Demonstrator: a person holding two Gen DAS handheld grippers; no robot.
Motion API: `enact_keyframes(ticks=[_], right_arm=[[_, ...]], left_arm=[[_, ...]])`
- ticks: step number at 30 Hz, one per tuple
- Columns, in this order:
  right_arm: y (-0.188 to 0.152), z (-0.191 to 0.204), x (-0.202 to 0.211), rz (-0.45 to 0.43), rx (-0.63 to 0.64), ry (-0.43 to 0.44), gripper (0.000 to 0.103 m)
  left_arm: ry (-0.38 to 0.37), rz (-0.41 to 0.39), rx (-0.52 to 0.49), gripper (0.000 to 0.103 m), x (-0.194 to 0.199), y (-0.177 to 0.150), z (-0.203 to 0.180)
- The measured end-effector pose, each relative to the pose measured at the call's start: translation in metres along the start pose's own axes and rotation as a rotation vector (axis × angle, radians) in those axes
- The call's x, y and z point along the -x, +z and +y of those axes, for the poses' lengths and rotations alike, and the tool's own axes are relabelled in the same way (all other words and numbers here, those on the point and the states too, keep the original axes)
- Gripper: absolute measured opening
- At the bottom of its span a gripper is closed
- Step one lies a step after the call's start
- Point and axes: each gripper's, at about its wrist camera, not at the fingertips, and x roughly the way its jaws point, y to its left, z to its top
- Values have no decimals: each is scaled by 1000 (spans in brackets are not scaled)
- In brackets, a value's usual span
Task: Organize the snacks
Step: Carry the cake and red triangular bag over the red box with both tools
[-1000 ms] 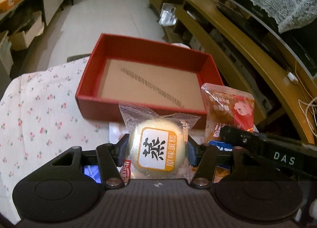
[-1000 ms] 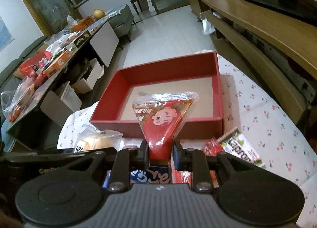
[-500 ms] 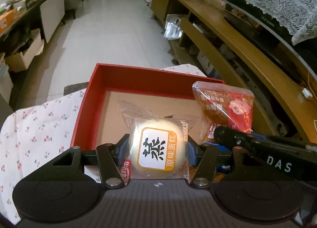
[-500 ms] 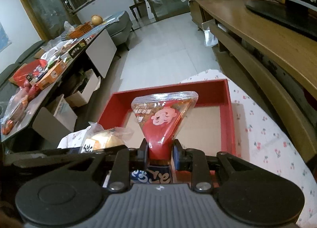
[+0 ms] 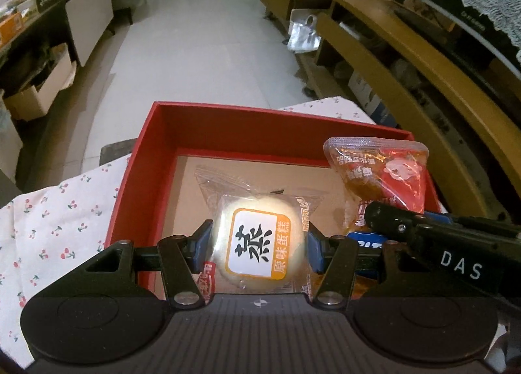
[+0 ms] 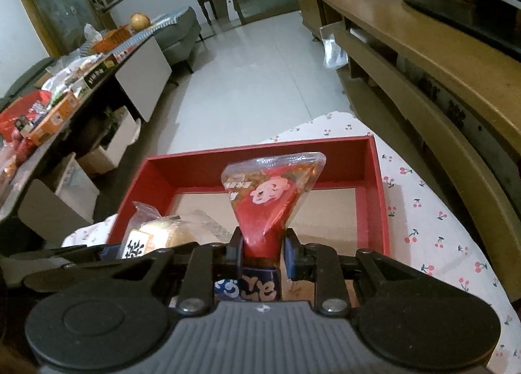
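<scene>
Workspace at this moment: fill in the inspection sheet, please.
Surface: cherry-print cloth under the red box.
Job's things: wrapped steamed cake and red snack pouch, both held over the box; box floor bare.
Clutter: nothing seen on the cloth in view.
Grippers: left tongs shut on the cake; right tongs shut on the pouch.
Cables: nothing seen.
Surroundings: tiled floor, wooden console, crowded side table.

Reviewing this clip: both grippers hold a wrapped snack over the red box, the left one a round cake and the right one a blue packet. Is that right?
Not quite. The right gripper is shut on a red packet, not a blue one; the right wrist view shows it plainly. The rest stands: the left gripper holds the round cake, and both are over the red box.
</scene>
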Motion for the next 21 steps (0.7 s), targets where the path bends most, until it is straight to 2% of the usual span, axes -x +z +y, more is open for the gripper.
enact_keyframes(ticks=[15, 21], right_arm=[[-3, -3, -37, 63, 23, -47, 26], [-5, -8, -47, 92, 27, -64, 26]], left_arm=[[47, 77, -16, 64, -35, -8, 1], [51, 77, -22, 65, -35, -8, -1]])
